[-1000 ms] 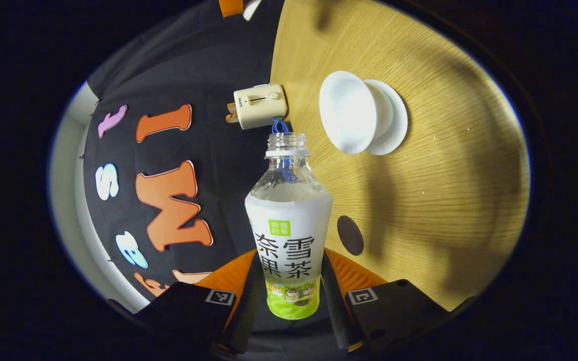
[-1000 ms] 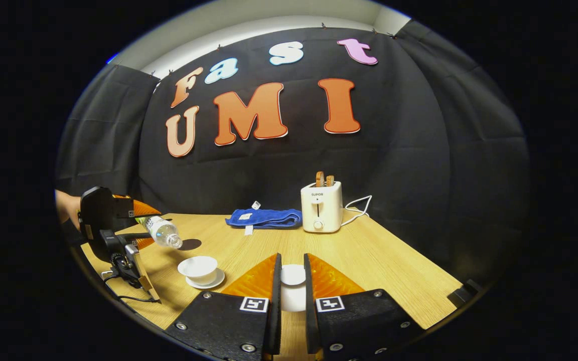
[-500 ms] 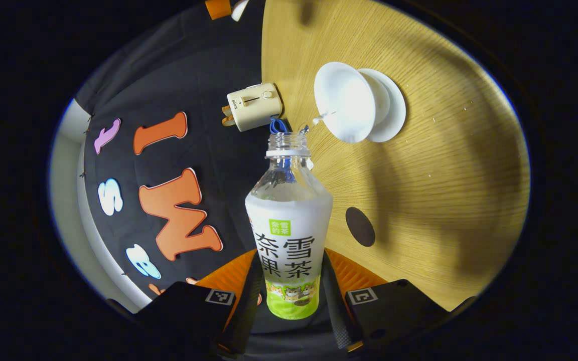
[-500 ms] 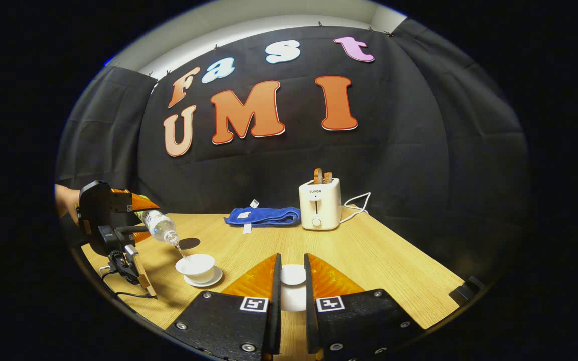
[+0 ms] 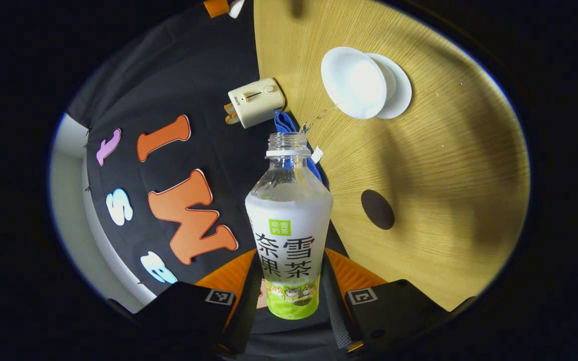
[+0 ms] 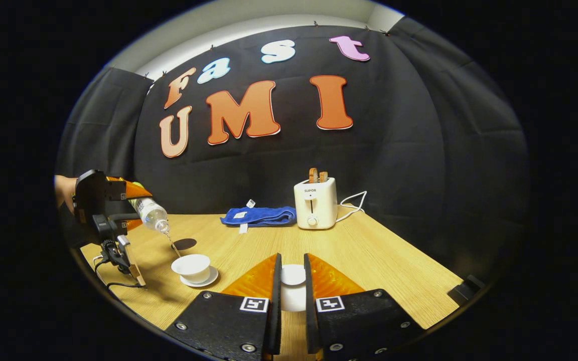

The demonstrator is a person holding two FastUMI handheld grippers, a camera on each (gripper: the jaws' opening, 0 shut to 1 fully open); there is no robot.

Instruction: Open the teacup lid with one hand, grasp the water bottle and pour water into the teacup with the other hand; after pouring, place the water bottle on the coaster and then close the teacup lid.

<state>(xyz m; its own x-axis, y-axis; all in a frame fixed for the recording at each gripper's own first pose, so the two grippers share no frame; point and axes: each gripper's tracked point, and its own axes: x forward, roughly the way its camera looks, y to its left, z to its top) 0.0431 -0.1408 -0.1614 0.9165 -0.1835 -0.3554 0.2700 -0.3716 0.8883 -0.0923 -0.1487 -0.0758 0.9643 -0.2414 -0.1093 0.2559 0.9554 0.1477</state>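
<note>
Water bottle (image 5: 289, 225), uncapped, is gripped between left gripper (image 5: 289, 281) fingers, tilted over teacup (image 6: 190, 265) on table (image 6: 369, 260). Lid (image 6: 293, 275) is pinched by right gripper (image 6: 292, 301). Risk: thin stream may overshoot the rim if tilted further.

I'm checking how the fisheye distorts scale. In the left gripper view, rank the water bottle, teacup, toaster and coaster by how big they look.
Largest to smallest:
1. water bottle, though it is nearest the camera
2. teacup
3. toaster
4. coaster
</note>
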